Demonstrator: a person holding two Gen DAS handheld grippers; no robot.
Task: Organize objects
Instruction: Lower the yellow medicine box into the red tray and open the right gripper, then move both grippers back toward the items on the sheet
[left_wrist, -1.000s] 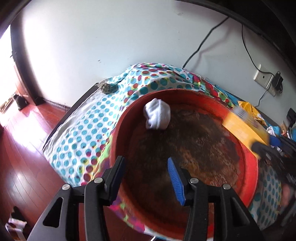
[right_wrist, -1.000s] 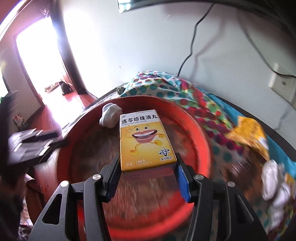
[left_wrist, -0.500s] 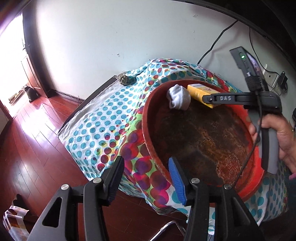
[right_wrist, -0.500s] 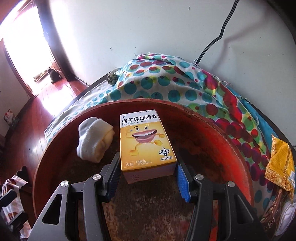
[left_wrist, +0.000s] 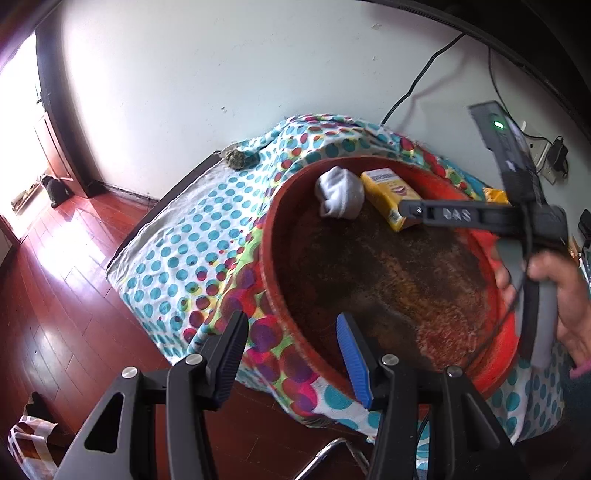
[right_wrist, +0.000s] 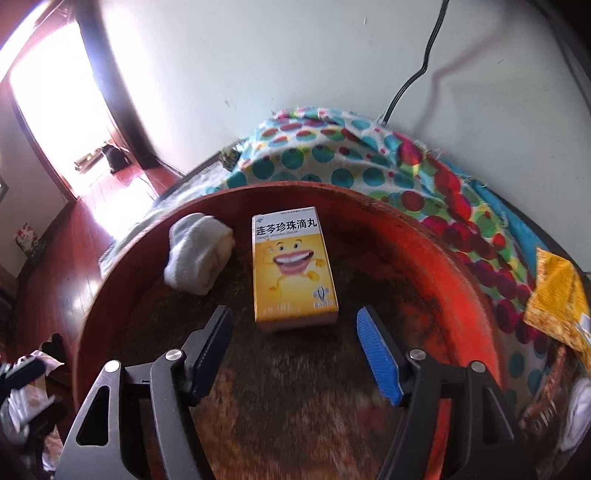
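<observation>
The right gripper (right_wrist: 295, 347) fingers, just opening, stand wide; the yellow box (right_wrist: 291, 266) (at twelve o'clock) lies free in the red basin (right_wrist: 461, 273); left gripper (left_wrist: 291, 354) fingers gape, empty.

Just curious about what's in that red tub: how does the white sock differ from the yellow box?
The sock is white, soft and bunched up; the box is yellow, stiff and flat-sided. The box carries print and a cartoon face; the sock is plain. Both lie side by side in the tub, near its far wall.
</observation>
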